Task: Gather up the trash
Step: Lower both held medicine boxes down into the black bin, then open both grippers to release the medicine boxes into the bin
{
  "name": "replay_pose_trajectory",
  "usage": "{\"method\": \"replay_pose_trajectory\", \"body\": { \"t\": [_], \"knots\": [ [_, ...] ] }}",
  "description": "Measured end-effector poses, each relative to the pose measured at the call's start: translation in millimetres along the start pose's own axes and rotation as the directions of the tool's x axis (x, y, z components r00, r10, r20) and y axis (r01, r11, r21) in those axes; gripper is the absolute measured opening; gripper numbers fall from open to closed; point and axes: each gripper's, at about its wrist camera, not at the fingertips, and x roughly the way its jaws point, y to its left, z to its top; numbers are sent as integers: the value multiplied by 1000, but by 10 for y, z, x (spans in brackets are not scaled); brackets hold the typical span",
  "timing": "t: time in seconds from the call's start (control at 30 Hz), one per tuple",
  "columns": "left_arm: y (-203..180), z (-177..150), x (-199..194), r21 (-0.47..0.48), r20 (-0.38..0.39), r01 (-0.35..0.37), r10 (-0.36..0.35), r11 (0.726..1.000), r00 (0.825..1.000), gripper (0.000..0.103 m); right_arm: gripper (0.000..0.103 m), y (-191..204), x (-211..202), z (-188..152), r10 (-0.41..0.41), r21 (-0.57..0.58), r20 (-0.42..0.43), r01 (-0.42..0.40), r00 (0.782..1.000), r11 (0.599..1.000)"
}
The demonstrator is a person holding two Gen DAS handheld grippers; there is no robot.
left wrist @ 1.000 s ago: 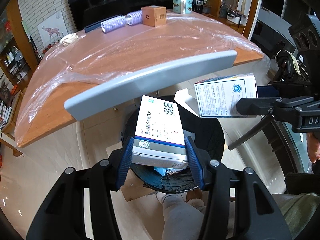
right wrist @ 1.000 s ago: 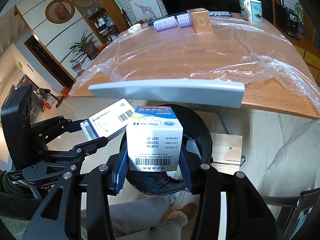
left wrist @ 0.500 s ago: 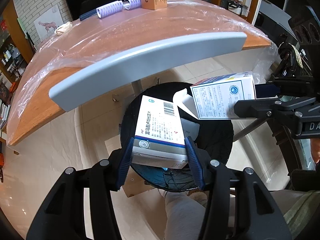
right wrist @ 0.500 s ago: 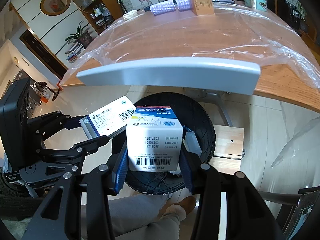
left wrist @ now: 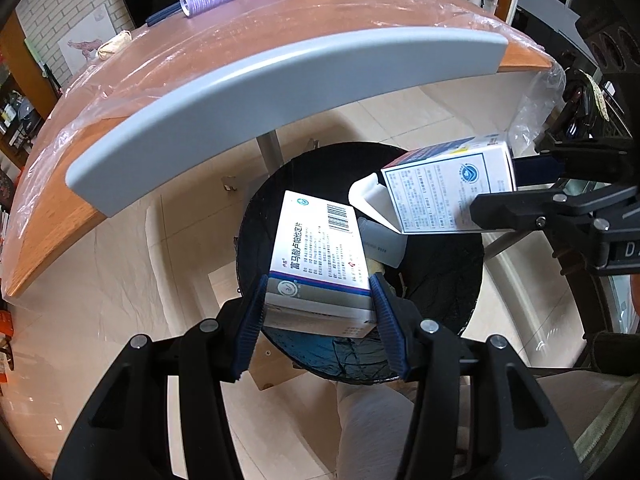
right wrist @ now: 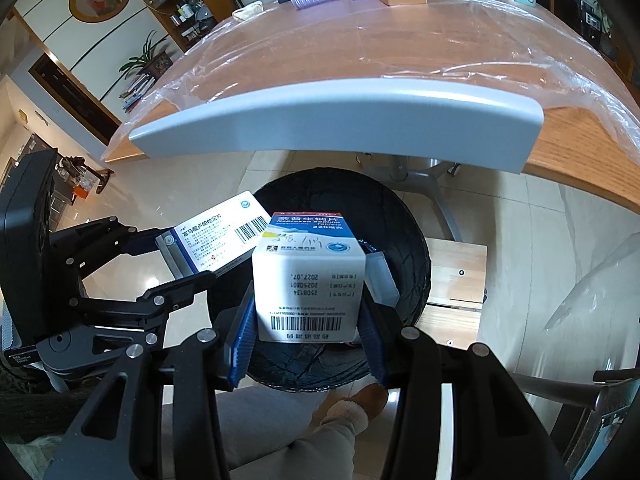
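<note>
Your left gripper [left wrist: 320,304] has its fingers clamped on a flat medicine box [left wrist: 318,256], and your right gripper [right wrist: 306,320] grips a cube-shaped medicine box [right wrist: 310,276]. Both boxes hang over the black trash bin [left wrist: 448,280], beside the plastic-covered counter [left wrist: 280,32].

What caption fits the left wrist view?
Left gripper holds a flat medicine box above the black bin.

Both tongs have dropped lower over the black bin [left wrist: 440,312], whose opening now fills more of each view. The counter's [right wrist: 440,52] near edge has risen toward the top. The flat box [left wrist: 316,256] and the square carton [right wrist: 310,276] hang closer to the bin's mouth.
</note>
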Motion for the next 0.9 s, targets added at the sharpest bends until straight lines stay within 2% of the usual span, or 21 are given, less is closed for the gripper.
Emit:
{"method": "replay_pose_trajectory", "body": {
  "t": [0.83, 0.87, 0.9],
  "knots": [
    [-20, 78, 412, 33, -104, -6, 9, 999, 995, 53, 46, -150, 341, -56, -41, 27, -100, 44, 994, 999],
    [-19, 81, 414, 32, -102, -6, 9, 999, 995, 53, 47, -156, 340, -60, -37, 37, -100, 41, 994, 998],
    [-23, 77, 416, 30, -101, -16, 19, 999, 995, 58, 49, -179, 334, -65, -38, 53, -96, 43, 995, 998]
  ]
}}
